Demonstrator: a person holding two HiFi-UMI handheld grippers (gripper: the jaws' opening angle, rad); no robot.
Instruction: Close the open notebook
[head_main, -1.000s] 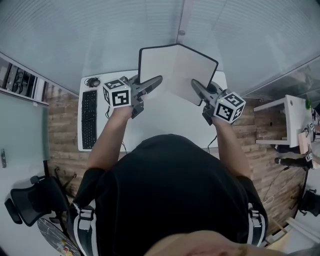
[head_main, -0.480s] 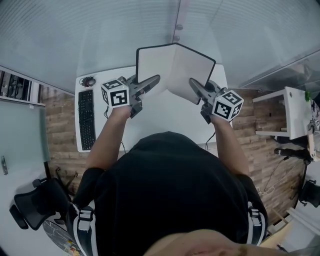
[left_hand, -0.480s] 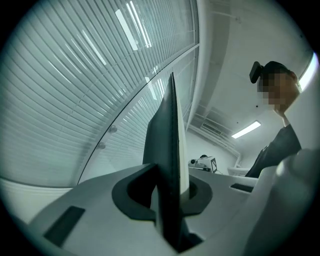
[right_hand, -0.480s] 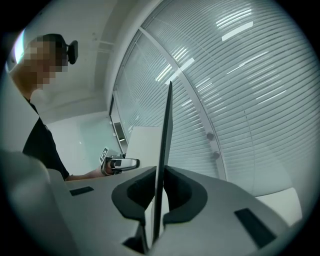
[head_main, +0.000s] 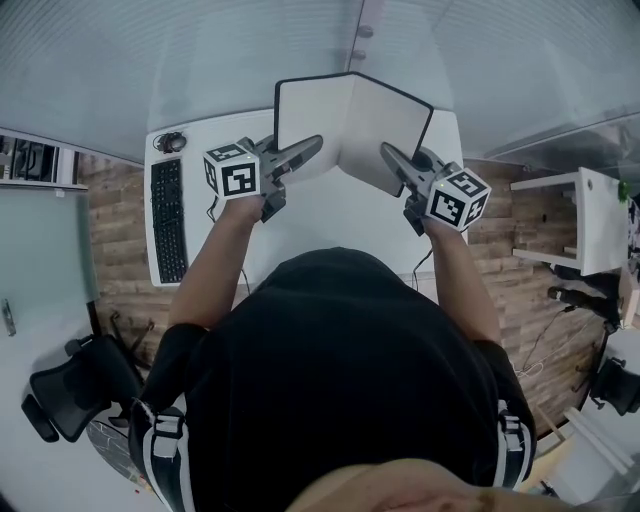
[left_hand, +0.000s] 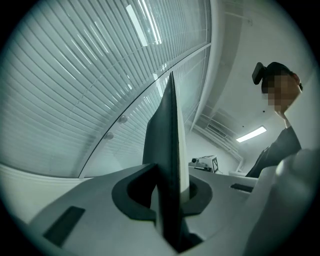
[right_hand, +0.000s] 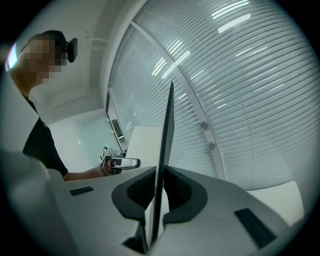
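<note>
1. Head view: the open notebook (head_main: 350, 125) stood in a V at the far side of the white counter (head_main: 320, 220), with the left gripper (head_main: 310, 148) on its left cover and the right gripper (head_main: 392, 158) on its right. A keyboard (head_main: 168, 220) lay at the counter's left edge.
2. Left gripper view: the jaws were clamped on the dark cover, which was seen edge-on and upright.
3. Right gripper view: the jaws pinched the thin opposite cover, with window blinds (right_hand: 240, 75) behind.

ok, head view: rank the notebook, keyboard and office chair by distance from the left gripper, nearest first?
1. Notebook: its left cover is clamped in the left gripper, so they touch.
2. Keyboard: on the left side of the desk, left of the gripper.
3. Office chair: far lower left of the view, off the desk.
</note>
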